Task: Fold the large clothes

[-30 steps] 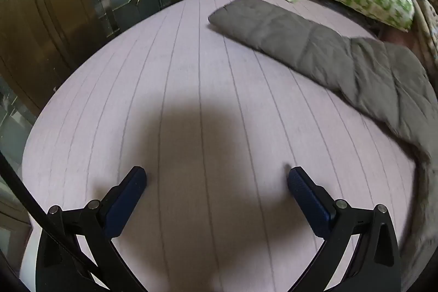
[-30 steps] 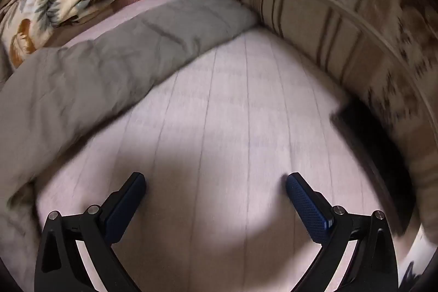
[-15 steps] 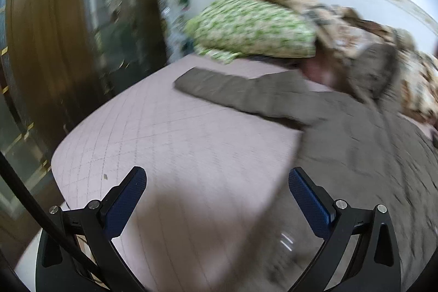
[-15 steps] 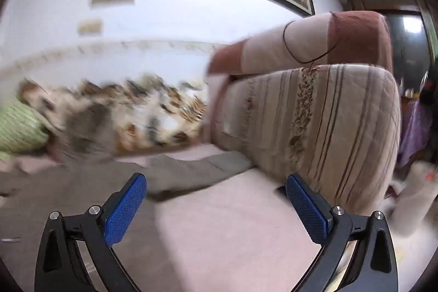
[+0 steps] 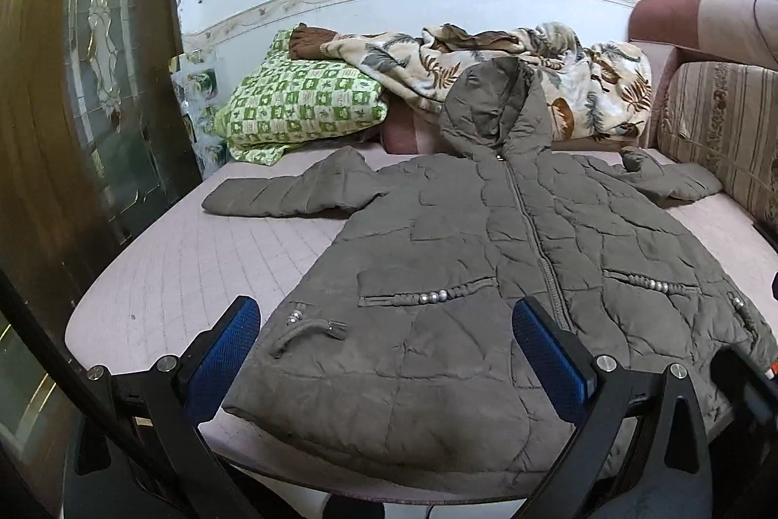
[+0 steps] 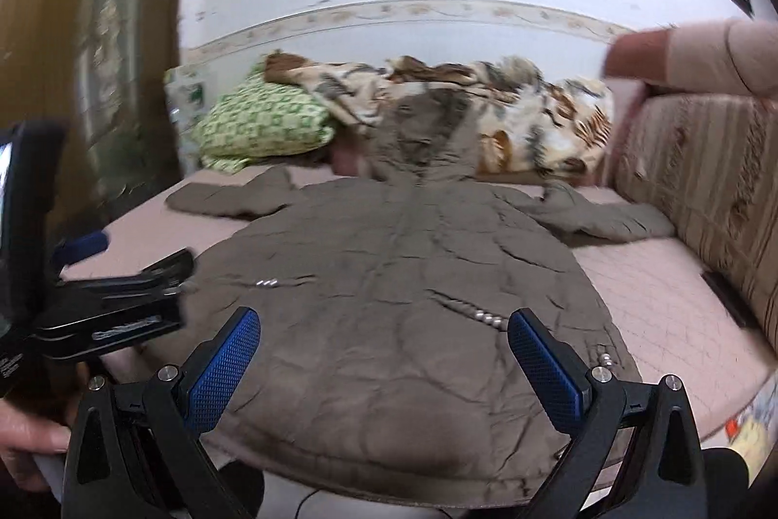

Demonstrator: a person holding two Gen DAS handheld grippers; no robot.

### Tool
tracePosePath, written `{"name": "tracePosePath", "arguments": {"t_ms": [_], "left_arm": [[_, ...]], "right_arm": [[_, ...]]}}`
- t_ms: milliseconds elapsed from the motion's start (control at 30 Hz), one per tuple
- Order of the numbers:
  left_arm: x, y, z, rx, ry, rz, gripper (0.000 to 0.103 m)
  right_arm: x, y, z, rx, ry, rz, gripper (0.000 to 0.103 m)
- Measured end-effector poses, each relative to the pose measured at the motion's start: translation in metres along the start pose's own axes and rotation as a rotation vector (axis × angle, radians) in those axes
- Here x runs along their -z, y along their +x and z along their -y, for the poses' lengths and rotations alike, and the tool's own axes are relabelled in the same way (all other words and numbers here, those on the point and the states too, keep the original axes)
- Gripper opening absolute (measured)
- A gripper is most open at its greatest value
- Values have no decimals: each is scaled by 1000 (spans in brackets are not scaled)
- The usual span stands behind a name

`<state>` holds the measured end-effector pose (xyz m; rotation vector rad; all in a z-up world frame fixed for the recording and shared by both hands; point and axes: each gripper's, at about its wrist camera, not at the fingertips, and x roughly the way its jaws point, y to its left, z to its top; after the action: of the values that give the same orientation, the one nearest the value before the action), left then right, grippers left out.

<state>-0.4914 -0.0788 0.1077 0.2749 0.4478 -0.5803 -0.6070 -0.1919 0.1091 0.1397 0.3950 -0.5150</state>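
Pulling back from the bare mattress they faced a second ago, both cameras now take in the whole coat (image 5: 496,256), and that change matters: the garment lies spread face-up and ready, so I judge the folding itself has not yet begun.

At far left stands a dark wooden door (image 5: 73,105) with a leaded glass panel. Next comes the pale pink mattress (image 5: 185,256), its cover quilted in a fine grid. On it the left sleeve (image 5: 287,193) reaches outward, puffy and segmented by stitching. Behind it sits a green-and-white checked pillow (image 5: 301,105), soft and plump. The left gripper (image 5: 386,361) hovers over the hem near the mattress edge, its blue textured pads spread wide and holding nothing.

The coat is an olive-brown padded one, matte, quilted in irregular panels, zipped down the centre, with slanted pockets trimmed in small silver beads. Its hood (image 5: 496,105) props against a leaf-printed fleece blanket (image 5: 574,81), crumpled along the wall.

In the right wrist view, which is slightly blurred, the right gripper (image 6: 384,358) also hangs above the lower hem, jaws equally wide and empty. Further right, the right sleeve (image 6: 603,217) lies short of a striped sofa cushion (image 6: 705,178).

A sleeve likely folds inward first.
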Motion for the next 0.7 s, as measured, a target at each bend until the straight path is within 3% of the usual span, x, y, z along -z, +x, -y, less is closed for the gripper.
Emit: {"name": "tracePosePath", "arguments": {"t_ms": [67,233,400,700], "left_arm": [[-3,-1,-4,8,-23,0,103],[-4,-2,-7,22,-24,28,103],[8,9,-5,56,-25,-10,103],[13,23,-11,79,-32,-68,103]], "right_arm": [[5,-5,-15,1,-2,23,103],[9,-22,-10,68,52,93,103],[14,-26,14,81,97,20,103],[14,-29,16,84,68,-59,103]]}}
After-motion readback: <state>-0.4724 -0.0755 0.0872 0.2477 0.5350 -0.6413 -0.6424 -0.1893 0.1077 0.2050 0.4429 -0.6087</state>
